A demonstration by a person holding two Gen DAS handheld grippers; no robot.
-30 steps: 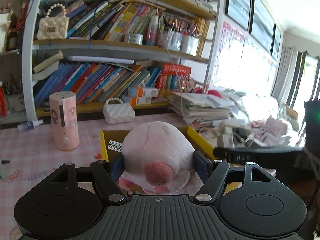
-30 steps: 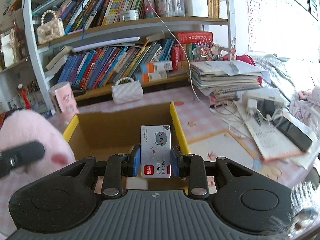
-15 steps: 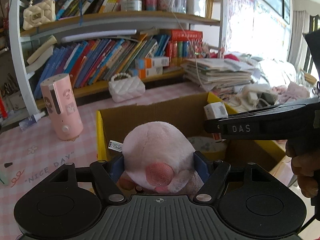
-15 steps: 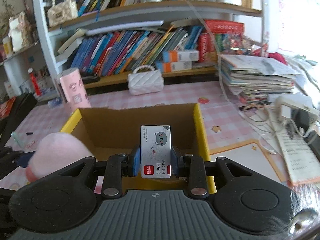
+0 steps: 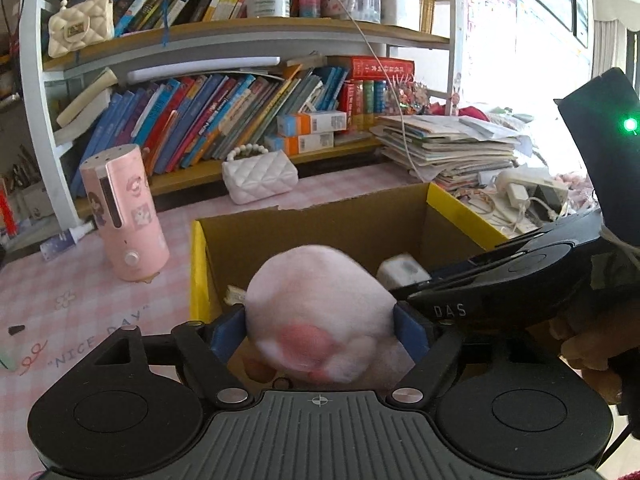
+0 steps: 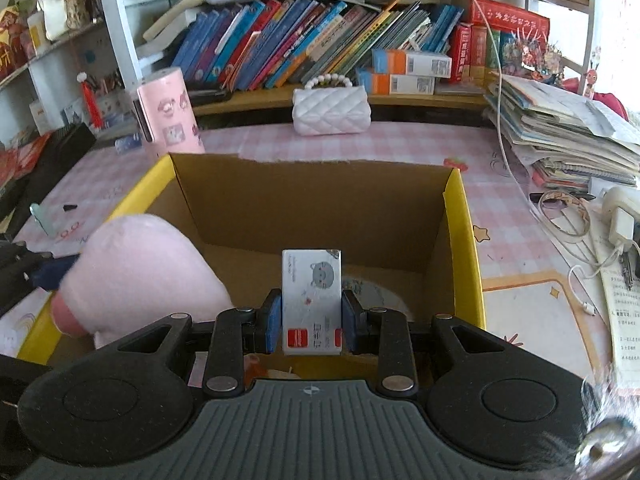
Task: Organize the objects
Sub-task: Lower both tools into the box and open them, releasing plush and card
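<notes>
While clamped between the blue pads of the left gripper, pink plush toy blurred, bulging past both fingers, lower part cut off by the gripper body. Sits over the near left corner of the yellow-rimmed cardboard box, seen from the right wrist as a pink mass left of the fingers. Small white staple box with a grey cat print upright, squeezed between the pads of the right gripper, above the box opening; bottom edge hidden behind the fingers. Beyond the fingers, box floor mostly in shadow, a pale round thing only partly visible. Right gripper crossing the left view, staple box blurred ahead of it. Farther out: pink cylinder, white quilted purse, paper stack.
</notes>
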